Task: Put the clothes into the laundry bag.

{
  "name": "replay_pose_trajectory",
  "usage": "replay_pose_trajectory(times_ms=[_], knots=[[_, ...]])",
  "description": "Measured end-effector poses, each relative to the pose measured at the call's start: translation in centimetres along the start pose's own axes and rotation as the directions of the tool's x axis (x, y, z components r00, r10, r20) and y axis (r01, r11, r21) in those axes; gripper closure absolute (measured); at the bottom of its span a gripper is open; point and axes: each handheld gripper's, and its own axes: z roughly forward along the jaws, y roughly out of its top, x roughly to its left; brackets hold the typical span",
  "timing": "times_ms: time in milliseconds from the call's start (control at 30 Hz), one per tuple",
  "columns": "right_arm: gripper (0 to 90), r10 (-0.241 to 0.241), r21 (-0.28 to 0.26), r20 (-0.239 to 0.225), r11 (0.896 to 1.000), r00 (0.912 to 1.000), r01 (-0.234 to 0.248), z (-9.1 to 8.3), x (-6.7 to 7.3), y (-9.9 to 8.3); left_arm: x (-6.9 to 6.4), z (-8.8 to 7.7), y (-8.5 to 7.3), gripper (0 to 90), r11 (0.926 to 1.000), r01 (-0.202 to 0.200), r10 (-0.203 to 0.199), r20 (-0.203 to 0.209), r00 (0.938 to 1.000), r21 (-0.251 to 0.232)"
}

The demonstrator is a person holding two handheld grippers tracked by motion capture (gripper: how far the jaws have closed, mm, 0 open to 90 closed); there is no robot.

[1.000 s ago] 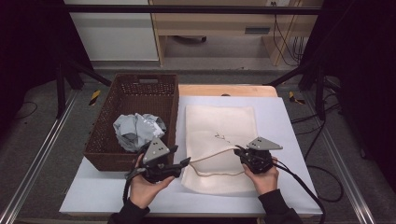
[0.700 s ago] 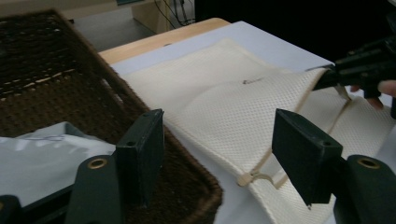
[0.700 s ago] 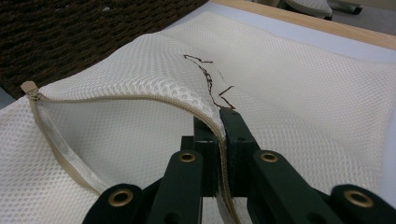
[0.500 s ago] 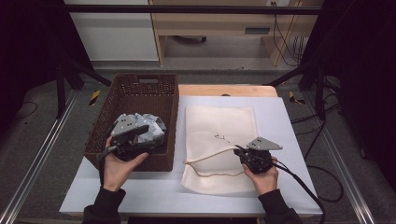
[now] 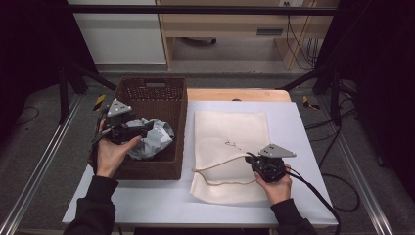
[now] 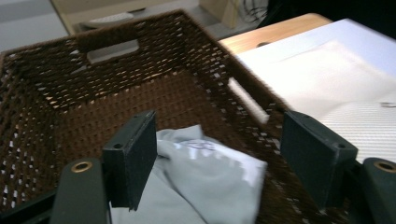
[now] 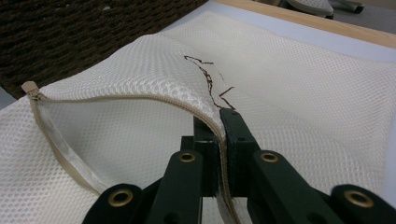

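A white mesh laundry bag (image 5: 230,147) lies flat on the table with its zipper mouth partly lifted. My right gripper (image 5: 252,159) is shut on the upper zipper edge of the mesh bag (image 7: 303,93), and its jaws (image 7: 223,122) pinch the fabric and hold the opening up. A crumpled grey garment (image 5: 151,139) lies in the brown wicker basket (image 5: 161,88) to the left of the bag. My left gripper (image 5: 147,128) hovers over it inside the basket. Its jaws have just been opening and stand wide apart (image 6: 219,149) above the grey garment (image 6: 205,177), not pressing on it.
The basket's woven walls (image 6: 107,46) surround my left gripper on three sides. The white tabletop (image 5: 303,137) has a wooden strip (image 5: 235,94) at its far edge. Metal rails and dark stands flank the table, and cables trail on the floor at the right.
My left hand has moved left and away from the bag's front corner into the basket, above the grey garment, and its jaws have widened. The right gripper and the bag have stayed put.
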Motion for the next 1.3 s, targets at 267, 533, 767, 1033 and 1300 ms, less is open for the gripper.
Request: replay_pose_trajectory(times_ms=[267, 533, 767, 1033, 1300], knots=[[85.6, 0.001, 0.008, -0.001, 1.0, 1.0, -0.001, 0.0, 0.0, 0.0, 1.3, 3.3, -1.2, 26.3, 0.9962, -0.01, 0.015, -0.053, 0.9985, 0.086], [85.7, -0.001, 0.012, -0.002, 1.0, 1.0, 0.001, 0.1, 0.0, -0.1, 1.9, 5.3, -3.0, 15.9, 0.987, -0.038, 0.047, -0.058, 0.9972, 0.156], [85.7, -0.001, 0.011, -0.003, 1.0, 1.0, 0.001, 0.1, 0.0, -0.1, 1.8, 6.2, -3.7, 11.6, 0.9728, -0.05, 0.06, -0.039, 0.9975, 0.226], [85.5, 0.004, 0.018, -0.008, 1.0, 1.0, -0.004, 0.2, 0.1, -0.1, 1.5, 7.1, -4.0, 8.2, 0.9563, -0.076, 0.095, -0.055, 0.994, 0.283], [85.3, 0.002, 0.023, -0.01, 1.0, 0.9999, -0.002, 0.2, 0.0, -0.1, 1.6, 7.9, -4.3, 7.4, 0.9416, -0.038, 0.058, -0.048, 0.9972, 0.335]])
